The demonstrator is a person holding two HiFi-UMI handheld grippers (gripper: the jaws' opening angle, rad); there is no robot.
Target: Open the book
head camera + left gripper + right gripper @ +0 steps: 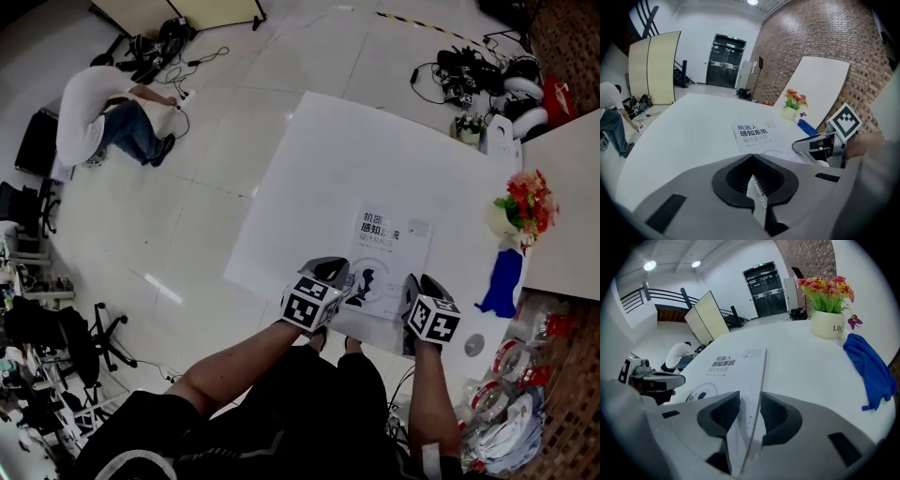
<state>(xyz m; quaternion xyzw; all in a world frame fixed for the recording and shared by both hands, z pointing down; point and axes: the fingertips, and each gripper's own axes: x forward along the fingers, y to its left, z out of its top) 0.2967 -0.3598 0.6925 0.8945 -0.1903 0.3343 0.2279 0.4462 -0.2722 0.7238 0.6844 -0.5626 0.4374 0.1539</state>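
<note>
1. Right gripper [749, 394]: jaws apart. The right edge of the book [389, 251] runs between them, pads not pressing.
2. Left gripper [751, 158]: jaws together at the tips, at the book's near left corner.
3. Book: closed, white cover, dark title, flat near the table's [300, 159] near edge.
4. Bare table beyond and left. Cloth [500, 281] and flowers [527, 204] to the right, well apart.

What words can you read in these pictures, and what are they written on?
"机器人 感知系统 设计及应用": on the cover of the book.
"Life": on the white flower pot.
The small print low on the cover and the green sign over the door are too small to read.
</note>
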